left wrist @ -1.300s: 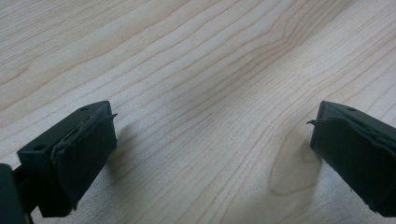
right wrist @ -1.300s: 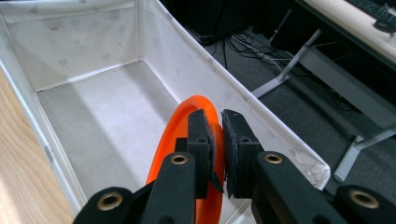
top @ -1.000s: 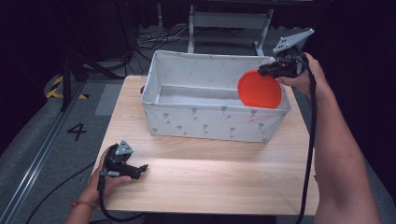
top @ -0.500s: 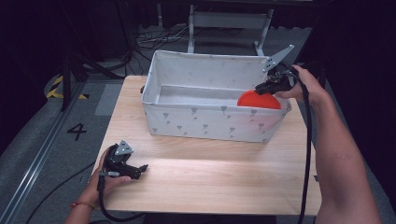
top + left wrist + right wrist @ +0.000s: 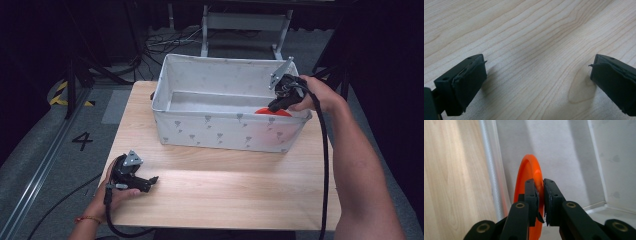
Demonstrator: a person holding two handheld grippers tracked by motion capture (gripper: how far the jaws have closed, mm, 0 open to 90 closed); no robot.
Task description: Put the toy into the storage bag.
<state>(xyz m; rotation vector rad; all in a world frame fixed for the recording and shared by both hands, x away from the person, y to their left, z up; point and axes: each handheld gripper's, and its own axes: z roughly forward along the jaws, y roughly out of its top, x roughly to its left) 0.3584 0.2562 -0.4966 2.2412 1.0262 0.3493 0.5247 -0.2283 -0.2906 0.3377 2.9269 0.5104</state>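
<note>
An orange plate (image 5: 272, 111) hangs edge-on inside the right end of a white fabric bin (image 5: 230, 134), mostly hidden behind the bin's front wall. My right gripper (image 5: 274, 106) is shut on the plate's rim. In the right gripper view the two black jaws pinch the orange plate (image 5: 527, 177) close to the bin's wall (image 5: 491, 170). My left gripper (image 5: 152, 180) rests on the wooden table (image 5: 240, 185) near its front left corner. Its jaws stand wide open over bare wood, with nothing between the fingertips (image 5: 469, 80).
The bin fills the back half of the table. Dark floor with cables, a metal stand (image 5: 245, 22) and a floor mark "4" (image 5: 82, 141) surround the table. A black cable (image 5: 325, 165) trails along the person's right forearm.
The right gripper has lowered the orange plate from above the bin's right rim down inside the bin. The left gripper has stayed where it was.
</note>
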